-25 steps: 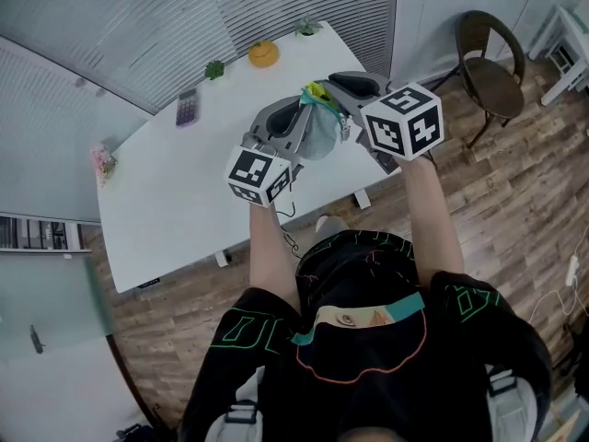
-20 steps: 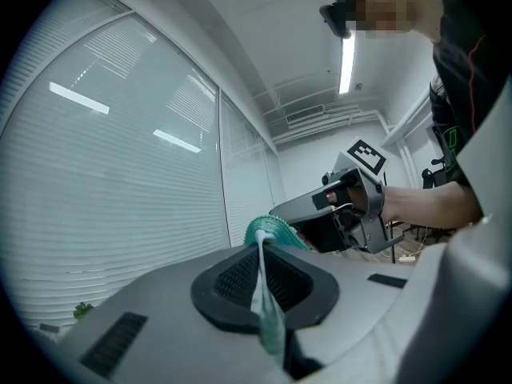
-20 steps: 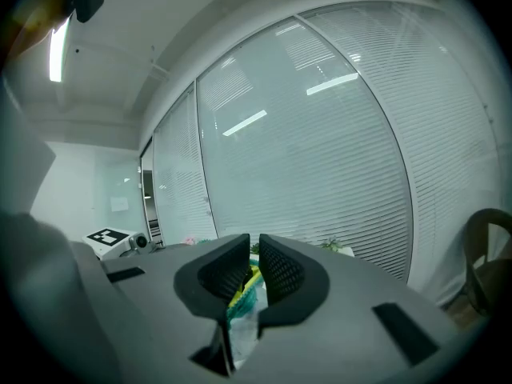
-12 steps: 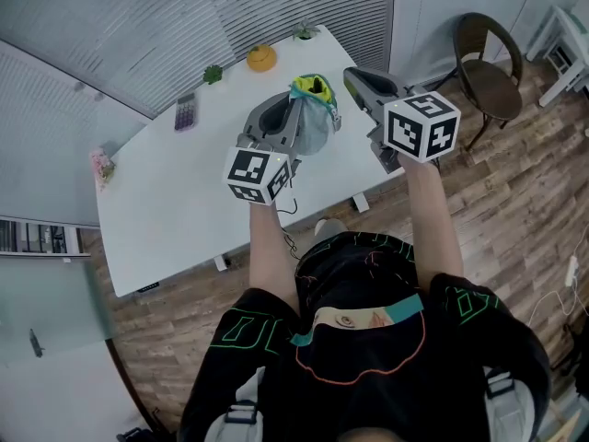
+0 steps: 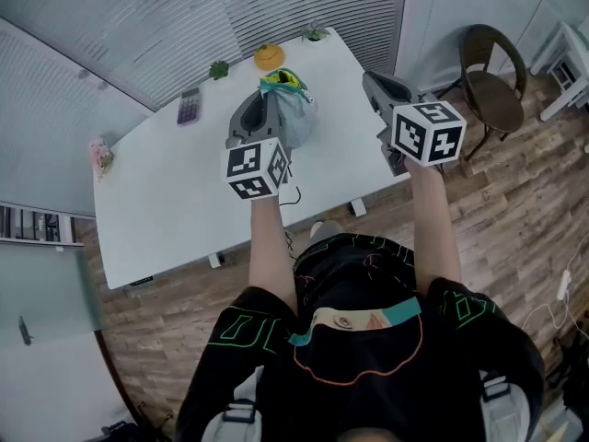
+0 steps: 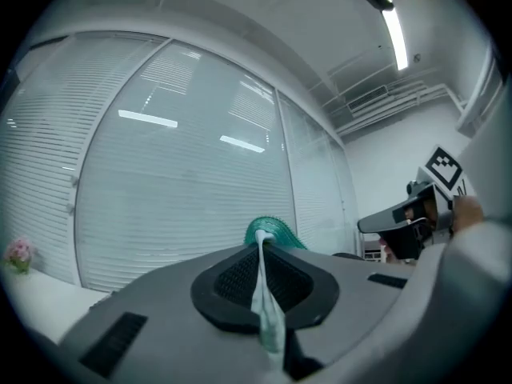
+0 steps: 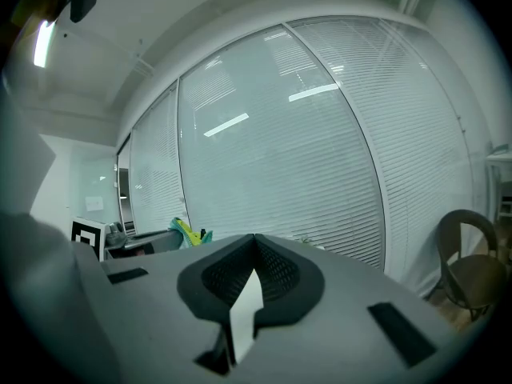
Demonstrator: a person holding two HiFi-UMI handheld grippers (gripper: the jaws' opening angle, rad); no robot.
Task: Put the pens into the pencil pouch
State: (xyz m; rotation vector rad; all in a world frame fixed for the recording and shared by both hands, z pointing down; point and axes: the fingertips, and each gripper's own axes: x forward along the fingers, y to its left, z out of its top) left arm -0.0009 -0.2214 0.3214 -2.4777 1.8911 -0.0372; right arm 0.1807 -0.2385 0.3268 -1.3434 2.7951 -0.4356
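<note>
Table point(image 5: 166, 201): white, being flanked by blinds point(image 5: 230, 17) at 12 o'clock.
Pencil pouch point(image 5: 299, 118): being held at the table's 1 o'clock, pens point(image 5: 287, 79) poking out.
Left gripper point(image 6: 262, 254): fingers being clamped on pouch fabric.
Right gripper point(image 7: 254, 246): fingers being pressed together, empty.
Risk: thin fabric slipping free, pens being spilled.

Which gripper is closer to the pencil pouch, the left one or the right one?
Left. The left gripper is clamped shut on the fabric of the pencil pouch. The right gripper is shut and empty, off to the pouch's right, not touching it.
</note>
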